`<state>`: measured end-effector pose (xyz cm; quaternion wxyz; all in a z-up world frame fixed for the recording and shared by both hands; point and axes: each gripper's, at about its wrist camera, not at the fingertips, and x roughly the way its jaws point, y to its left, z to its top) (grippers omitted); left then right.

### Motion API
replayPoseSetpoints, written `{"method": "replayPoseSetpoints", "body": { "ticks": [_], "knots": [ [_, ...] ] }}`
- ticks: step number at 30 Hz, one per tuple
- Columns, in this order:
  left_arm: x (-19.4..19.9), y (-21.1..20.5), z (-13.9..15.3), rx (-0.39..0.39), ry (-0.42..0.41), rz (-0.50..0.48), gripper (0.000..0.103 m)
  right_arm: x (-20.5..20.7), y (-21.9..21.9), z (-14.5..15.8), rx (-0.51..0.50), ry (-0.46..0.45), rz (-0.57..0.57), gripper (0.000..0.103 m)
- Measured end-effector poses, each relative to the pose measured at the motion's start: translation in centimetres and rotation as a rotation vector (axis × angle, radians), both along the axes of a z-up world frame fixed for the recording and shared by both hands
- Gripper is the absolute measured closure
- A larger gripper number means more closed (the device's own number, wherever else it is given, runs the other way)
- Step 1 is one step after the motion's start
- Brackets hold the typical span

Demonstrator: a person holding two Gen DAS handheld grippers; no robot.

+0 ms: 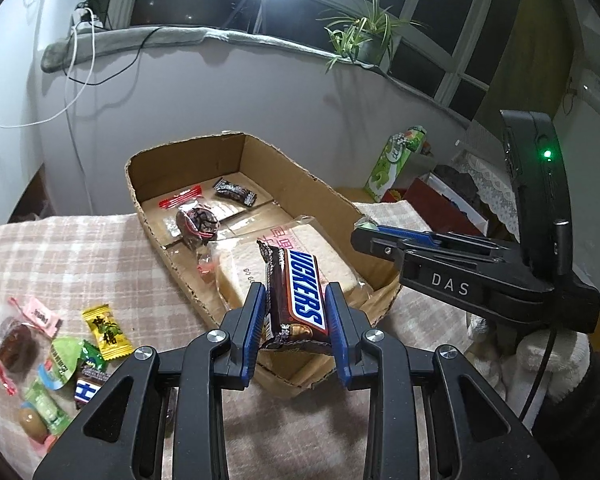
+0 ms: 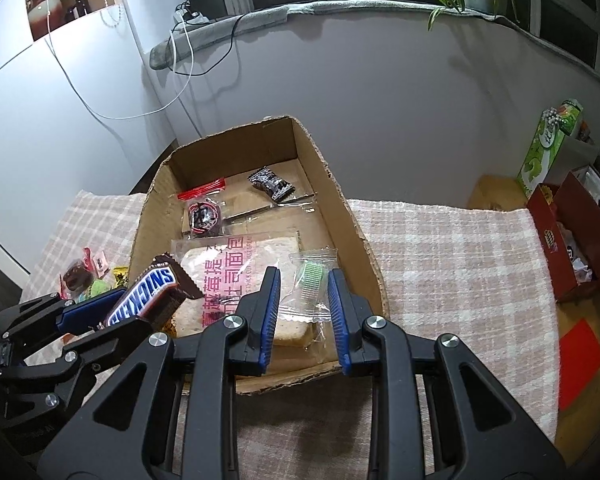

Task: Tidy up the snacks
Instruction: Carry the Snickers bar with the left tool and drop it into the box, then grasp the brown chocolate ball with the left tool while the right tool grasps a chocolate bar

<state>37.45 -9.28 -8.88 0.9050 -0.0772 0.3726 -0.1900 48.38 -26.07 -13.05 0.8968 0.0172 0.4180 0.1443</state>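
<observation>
While the left gripper [image 1: 295, 312] clamps a Snickers bar [image 1: 296, 292] between its 2 blue pads, the bar stands tilted at the centre of the left wrist view, held above the near end of a cardboard box [image 1: 260, 160]. In the right wrist view that same bar [image 2: 148, 298] shows at lower left, beside the box's left wall. The right gripper [image 2: 304, 312] has its fingers apart and grips nothing; between them, lower centre, lies a clear packet with a green sweet [image 2: 312, 280] resting on a wrapped slice of bread [image 2: 236, 276] with pink lettering. Farther back in the box sit a red-sealed bag with a dark round snack [image 2: 204, 216] and a black-wrapped candy [image 2: 270, 184].

At the lower left of the left wrist view, loose sweets [image 1: 56, 356] lie scattered on the checked cloth [image 1: 80, 256] covering the worktop, among them a yellow-wrapped candy [image 1: 106, 332]. A green carton [image 2: 548, 148] stands at the right edge of the right wrist view, with a red box [image 2: 572, 240] just below it. A potted spider plant [image 1: 360, 36] sits on the window ledge, upper right.
</observation>
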Motion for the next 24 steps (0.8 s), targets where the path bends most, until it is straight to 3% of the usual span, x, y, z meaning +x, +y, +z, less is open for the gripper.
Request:
{"method": "replayPoseSetpoints", "body": {
  "ticks": [4,17,24],
  "knots": [
    [-0.1,-0.1,-0.1,0.003,0.003,0.007,0.061,-0.1,0.0,0.0,0.0,0.0,-0.002,0.077],
    [-1.6,1.5,0.9,-0.029,-0.014,0.028,0.061,-1.8,1.3,1.8,-0.001,-0.029,0.018,0.077],
    [-3.8,4.7,2.1,-0.071,-0.034,0.092,0.061,-3.8,3.7,3.2,0.019,-0.057,0.075,0.077]
  ]
}}
